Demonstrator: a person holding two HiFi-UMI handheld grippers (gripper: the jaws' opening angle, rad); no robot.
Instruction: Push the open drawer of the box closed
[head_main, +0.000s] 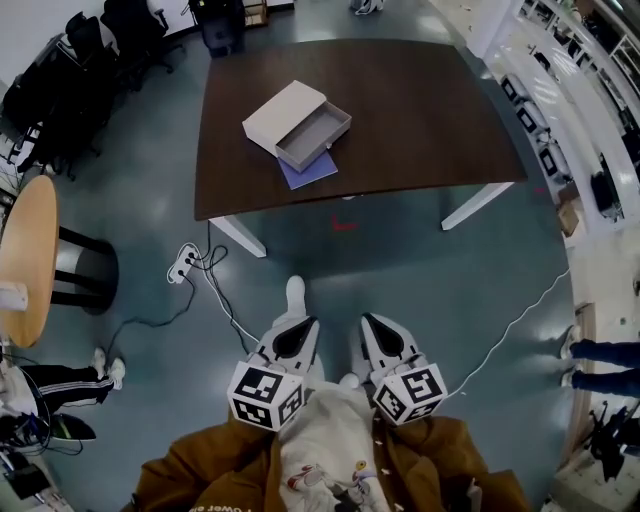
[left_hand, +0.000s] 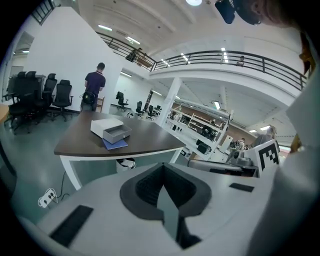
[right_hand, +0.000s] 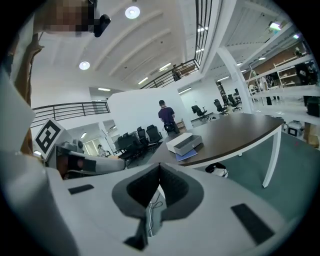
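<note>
A pale box (head_main: 285, 113) lies on the dark brown table (head_main: 420, 110), its grey drawer (head_main: 314, 137) pulled out toward me. A blue booklet (head_main: 310, 170) sticks out from under it. The box also shows far off in the left gripper view (left_hand: 111, 131) and in the right gripper view (right_hand: 184, 143). Both grippers hang low in front of my body, well short of the table, over the floor. My left gripper (head_main: 292, 340) (left_hand: 163, 187) is shut with nothing between its pads. My right gripper (head_main: 383, 338) (right_hand: 159, 187) is likewise shut and empty.
A power strip (head_main: 184, 262) and its cables lie on the floor between me and the table. A round wooden table (head_main: 25, 260) stands at the left, office chairs (head_main: 80, 70) at the far left. A person's legs (head_main: 600, 365) show at the right; another person (left_hand: 93, 90) stands behind the table.
</note>
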